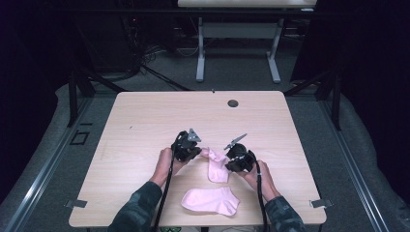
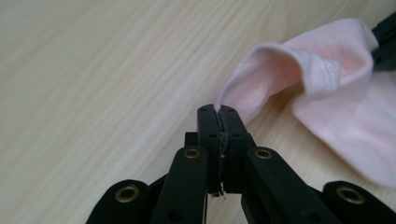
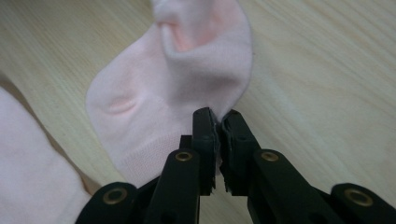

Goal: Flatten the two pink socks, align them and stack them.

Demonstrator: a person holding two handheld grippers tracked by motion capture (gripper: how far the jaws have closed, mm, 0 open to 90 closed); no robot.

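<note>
High view: two pink socks on the wooden table (image 1: pixel 145 121), toward its near edge. Left gripper (image 1: pixel 193 151) and right gripper (image 1: pixel 231 155) each pinch an opposite edge of the farther sock (image 1: pixel 217 169) — jaws closed on the fabric. The nearer sock (image 1: pixel 212 200) lies flat just beside the near edge, apart from both grippers.

Left gripper view: jaws clamped on a raised fold of the farther sock (image 2: pixel 327 93).
</note>
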